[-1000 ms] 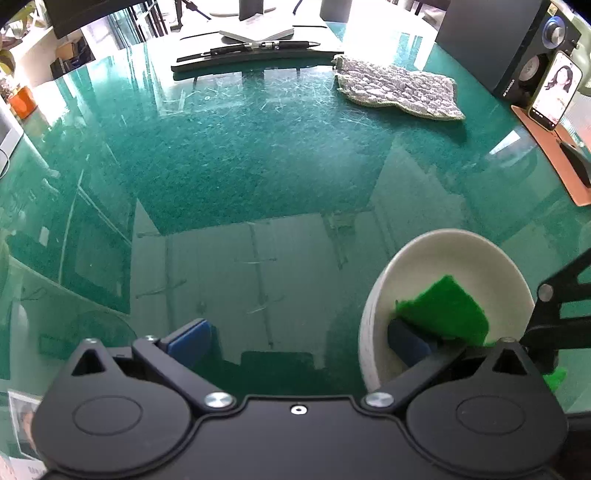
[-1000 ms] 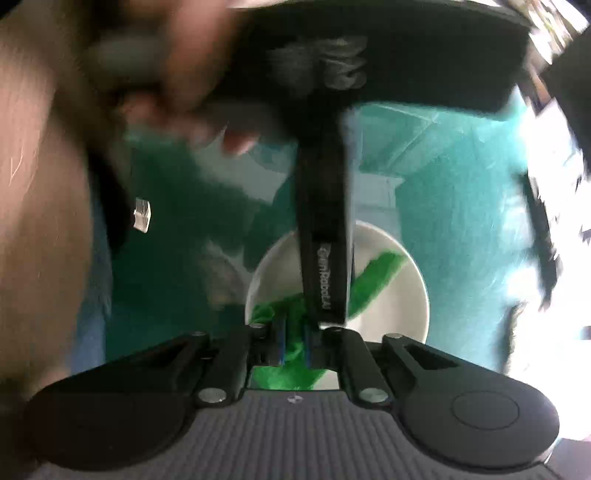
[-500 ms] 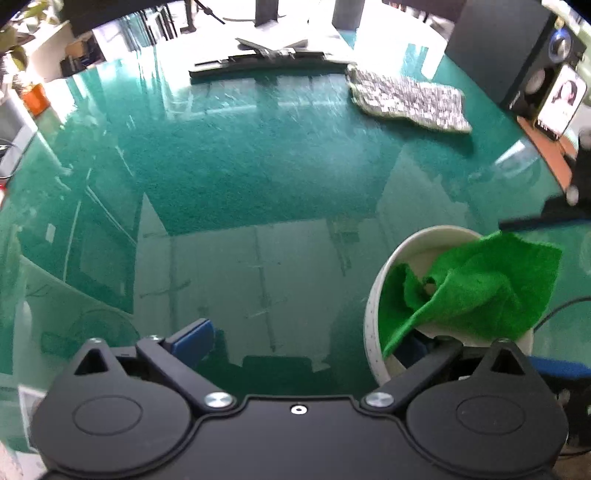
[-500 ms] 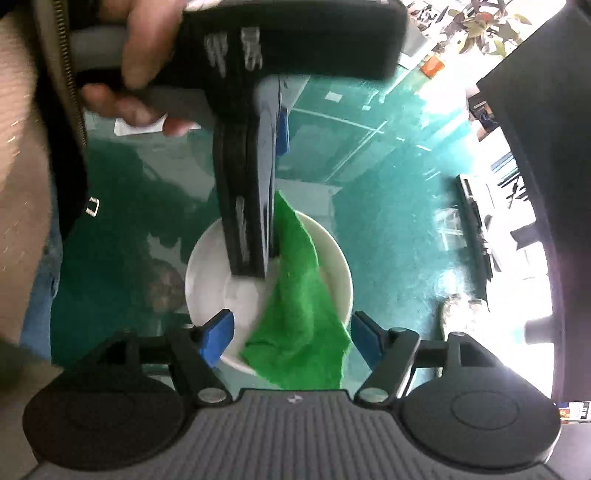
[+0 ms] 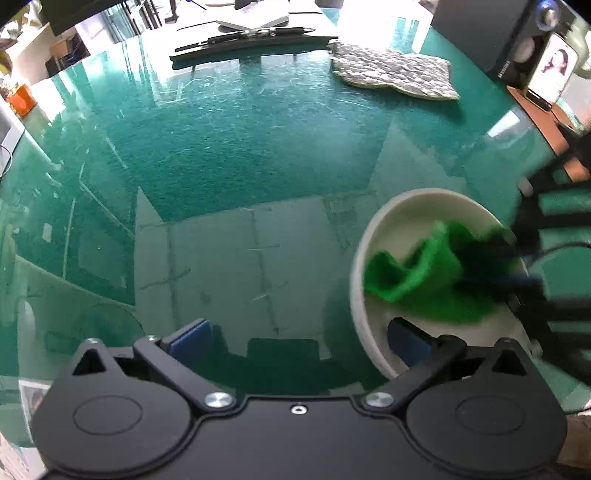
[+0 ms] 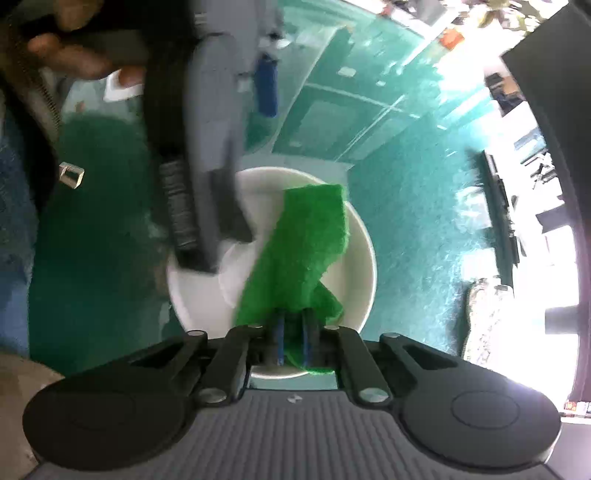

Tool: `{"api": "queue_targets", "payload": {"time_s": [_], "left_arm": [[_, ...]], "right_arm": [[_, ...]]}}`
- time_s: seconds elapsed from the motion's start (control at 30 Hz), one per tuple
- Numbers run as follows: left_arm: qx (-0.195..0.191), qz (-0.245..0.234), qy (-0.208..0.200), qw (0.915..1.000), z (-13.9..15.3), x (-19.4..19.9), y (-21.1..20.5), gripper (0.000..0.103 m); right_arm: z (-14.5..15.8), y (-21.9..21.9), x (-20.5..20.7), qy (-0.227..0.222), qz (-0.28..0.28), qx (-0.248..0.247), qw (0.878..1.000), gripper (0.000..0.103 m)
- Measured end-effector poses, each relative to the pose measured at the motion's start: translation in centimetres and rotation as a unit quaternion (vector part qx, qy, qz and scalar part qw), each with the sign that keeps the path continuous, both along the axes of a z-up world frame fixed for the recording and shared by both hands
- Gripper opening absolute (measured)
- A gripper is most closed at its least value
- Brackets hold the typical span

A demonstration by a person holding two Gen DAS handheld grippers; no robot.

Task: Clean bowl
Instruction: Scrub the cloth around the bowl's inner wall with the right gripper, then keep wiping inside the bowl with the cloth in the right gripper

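Observation:
A white bowl (image 5: 360,295) stands on the green glass table at the lower right of the left wrist view. My left gripper (image 5: 299,339) is open wide. Its right finger (image 5: 410,339) sits inside the bowl near the wall, and its left finger (image 5: 190,339) is outside, over the table. A green cloth (image 5: 424,284) lies crumpled in the bowl. My right gripper (image 6: 291,328) is shut on the near end of the green cloth (image 6: 303,240), which stretches across the bowl (image 6: 364,266). The image is blurred around both tools.
At the far side of the green glass table (image 5: 221,147) lie a grey textured mat (image 5: 395,74) and a dark tray with pens (image 5: 251,37). A black speaker (image 5: 491,33) and a phone (image 5: 554,70) stand at the far right. A person's hand (image 6: 74,59) holds the left tool.
Half a second ago my right gripper was open with the cloth draped over the bowl's rim. Now it is shut on the cloth, which lies lower inside the bowl. The left gripper has barely moved.

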State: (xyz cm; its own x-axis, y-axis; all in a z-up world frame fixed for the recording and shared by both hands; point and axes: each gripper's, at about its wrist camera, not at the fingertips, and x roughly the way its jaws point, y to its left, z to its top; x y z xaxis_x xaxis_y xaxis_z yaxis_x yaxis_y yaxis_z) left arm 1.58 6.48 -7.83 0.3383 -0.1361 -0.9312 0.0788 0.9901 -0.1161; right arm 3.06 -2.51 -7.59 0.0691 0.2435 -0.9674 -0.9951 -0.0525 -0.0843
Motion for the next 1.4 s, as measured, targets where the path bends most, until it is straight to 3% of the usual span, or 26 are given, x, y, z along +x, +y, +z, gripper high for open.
{"api": "queue_targets", "payload": {"time_s": [0.17, 0.27, 0.4, 0.53, 0.6, 0.67, 0.7, 0.83, 0.9, 1.0, 1.07, 1.17, 1.27, 1.33, 1.4], "left_arm": [[0.012, -0.049, -0.031, 0.9983, 0.1, 0.7, -0.4, 0.103], [0.012, -0.072, -0.033, 0.9968, 0.1, 0.8, -0.5, 0.103], [0.010, -0.083, -0.036, 0.9959, 0.1, 0.7, -0.5, 0.103], [0.019, -0.086, -0.044, 0.9951, 0.2, 0.8, -0.6, 0.103], [0.021, -0.087, -0.045, 0.9949, 0.3, 0.8, -0.5, 0.103], [0.022, -0.087, -0.046, 0.9949, 0.4, 0.6, -0.5, 0.103], [0.020, -0.086, -0.046, 0.9950, 0.3, 0.6, -0.4, 0.103], [0.014, -0.079, -0.048, 0.9956, 0.3, 0.6, -0.4, 0.103], [0.012, -0.079, -0.049, 0.9956, 0.3, 0.6, -0.4, 0.103], [0.001, -0.083, -0.050, 0.9953, 0.2, 0.8, -0.3, 0.103], [-0.006, -0.078, -0.051, 0.9957, 0.2, 1.3, 0.0, 0.103], [0.003, -0.034, -0.047, 0.9983, 1.0, 1.3, 0.9, 0.095], [-0.013, -0.019, -0.054, 0.9983, 2.3, -0.1, 2.0, 0.095], [-0.013, -0.012, -0.056, 0.9983, 2.8, -0.8, 2.5, 0.096], [-0.008, -0.003, -0.050, 0.9987, 2.7, -1.3, 2.8, 0.096]], "right_arm": [[-0.4, 0.3, 0.3, 0.044, -0.025, -0.004, 0.999, 0.006], [-0.5, 1.1, -0.6, 0.022, -0.006, -0.001, 1.000, 0.007], [-1.6, 1.4, -0.3, -0.070, 0.041, -0.036, 0.996, 0.007], [-2.1, 1.9, 0.6, -0.112, 0.069, -0.016, 0.991, 0.006], [-2.9, 1.8, 0.4, -0.162, 0.131, 0.022, 0.978, 0.006], [-3.3, 1.8, 0.7, -0.165, 0.131, 0.015, 0.977, 0.007], [-3.6, 1.9, 1.1, -0.164, 0.126, 0.006, 0.978, 0.007], [-3.0, 2.4, 3.5, -0.080, 0.040, -0.031, 0.996, 0.008], [-2.6, 2.2, 4.7, -0.007, 0.005, -0.037, 0.999, 0.008], [-3.0, 2.9, 6.7, 0.085, -0.049, -0.015, 0.995, 0.008], [-3.1, 3.4, 7.3, 0.114, -0.095, -0.001, 0.989, 0.008], [-3.1, 3.4, 7.7, 0.099, -0.144, 0.006, 0.985, 0.010], [-2.6, 2.9, 8.8, 0.084, -0.174, 0.020, 0.981, 0.014], [-2.0, 2.4, 9.7, 0.072, -0.188, 0.035, 0.979, 0.026], [-1.6, 2.0, 10.0, 0.055, -0.195, 0.051, 0.978, 0.028]]}}
